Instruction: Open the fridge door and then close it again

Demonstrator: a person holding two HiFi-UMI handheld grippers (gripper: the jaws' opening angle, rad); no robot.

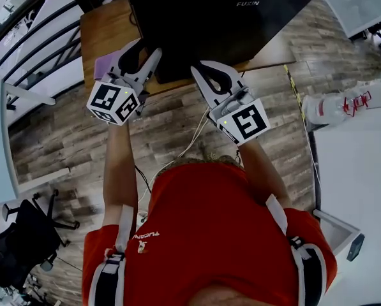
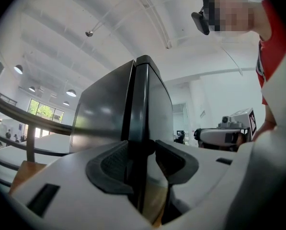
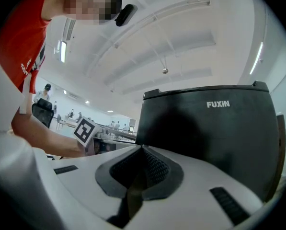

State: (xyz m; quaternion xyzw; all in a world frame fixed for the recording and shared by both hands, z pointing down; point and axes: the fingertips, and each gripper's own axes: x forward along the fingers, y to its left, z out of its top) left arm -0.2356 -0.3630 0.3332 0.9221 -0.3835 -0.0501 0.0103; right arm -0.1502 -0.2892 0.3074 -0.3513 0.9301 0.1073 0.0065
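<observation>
A small black fridge [image 1: 216,18] marked FUXIN stands on a wooden table [image 1: 107,30]. My left gripper [image 1: 144,51] is at the fridge's left front corner. In the left gripper view its jaws [image 2: 142,150] stand wide, one on each side of the door's free edge [image 2: 142,104], with a narrow gap on the right side. My right gripper [image 1: 198,69] is shut with nothing in it, its tip just in front of the door's face [image 3: 210,143]. In the right gripper view the pads [image 3: 143,148] meet. The door sits against the body.
A purple sheet [image 1: 104,65] lies on the wooden table under my left gripper. Dark railings [image 1: 30,37] run along the left. A white table [image 1: 356,171] with a plastic bottle [image 1: 334,107] stands to the right. An office chair [image 1: 18,241] is at lower left.
</observation>
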